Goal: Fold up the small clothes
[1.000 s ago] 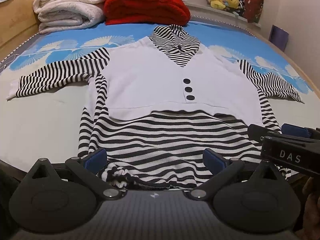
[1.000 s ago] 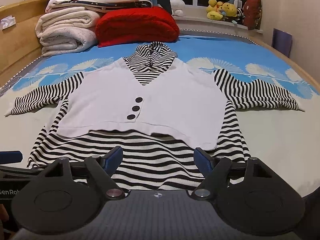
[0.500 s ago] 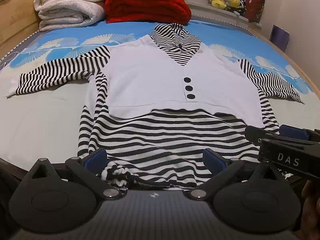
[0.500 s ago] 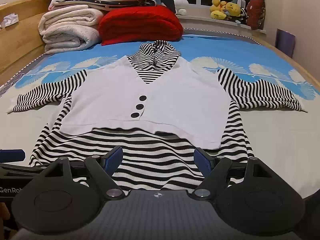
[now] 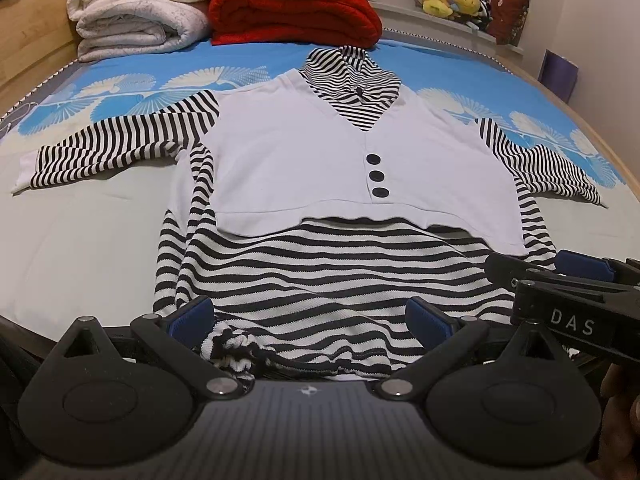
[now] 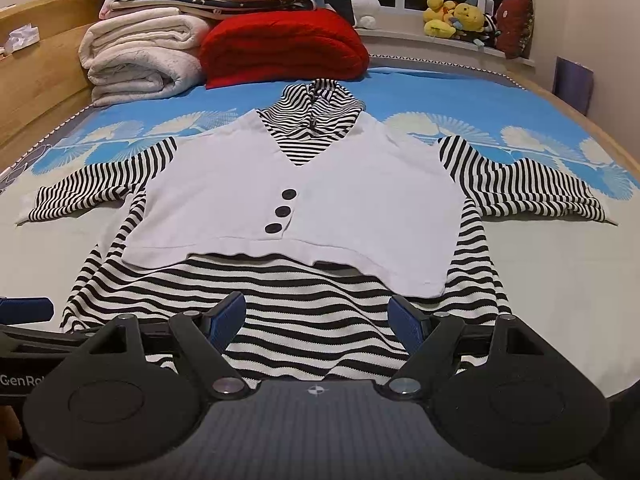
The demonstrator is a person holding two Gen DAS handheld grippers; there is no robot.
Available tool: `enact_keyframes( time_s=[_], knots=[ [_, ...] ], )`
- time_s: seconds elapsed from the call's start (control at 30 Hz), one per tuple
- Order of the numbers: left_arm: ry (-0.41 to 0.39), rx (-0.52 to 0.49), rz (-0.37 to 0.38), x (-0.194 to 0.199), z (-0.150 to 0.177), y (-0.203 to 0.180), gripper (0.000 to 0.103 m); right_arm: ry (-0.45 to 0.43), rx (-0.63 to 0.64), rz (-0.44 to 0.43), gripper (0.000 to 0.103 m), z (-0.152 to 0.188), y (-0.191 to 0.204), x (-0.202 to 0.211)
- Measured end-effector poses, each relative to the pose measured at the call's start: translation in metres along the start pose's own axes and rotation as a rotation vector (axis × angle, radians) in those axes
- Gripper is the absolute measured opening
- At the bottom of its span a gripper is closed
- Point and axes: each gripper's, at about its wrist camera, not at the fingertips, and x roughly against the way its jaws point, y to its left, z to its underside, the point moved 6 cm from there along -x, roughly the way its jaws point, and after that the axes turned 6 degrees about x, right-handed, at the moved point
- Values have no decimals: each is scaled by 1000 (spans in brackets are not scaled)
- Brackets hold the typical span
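Observation:
A small black-and-white striped top with a white vest front and three dark buttons point(image 5: 360, 168) lies flat on the bed, sleeves spread out; it also shows in the right wrist view point(image 6: 304, 204). My left gripper point(image 5: 308, 320) is open, hovering over the bottom hem near its bunched left part. My right gripper point(image 6: 318, 322) is open over the hem's right half, and its side shows in the left wrist view point(image 5: 568, 280). Neither holds cloth.
The bed point(image 5: 80, 232) has a blue and grey patterned cover. Folded white blankets point(image 5: 136, 8) and a red one point(image 5: 292, 8) are stacked at its far end. Plush toys point(image 6: 456, 16) sit on the sill. A wooden frame point(image 6: 36, 80) runs along the left.
Both grippers have moved slightly forward and lower toward the top's hem. The top has not moved.

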Motion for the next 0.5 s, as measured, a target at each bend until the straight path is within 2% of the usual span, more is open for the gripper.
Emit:
enact_keyframes(
  time_s=[0.5],
  knots=[
    [-4, -2, -2, 0, 1, -1, 102, -4, -1, 1, 79, -1, 0, 1]
  ],
)
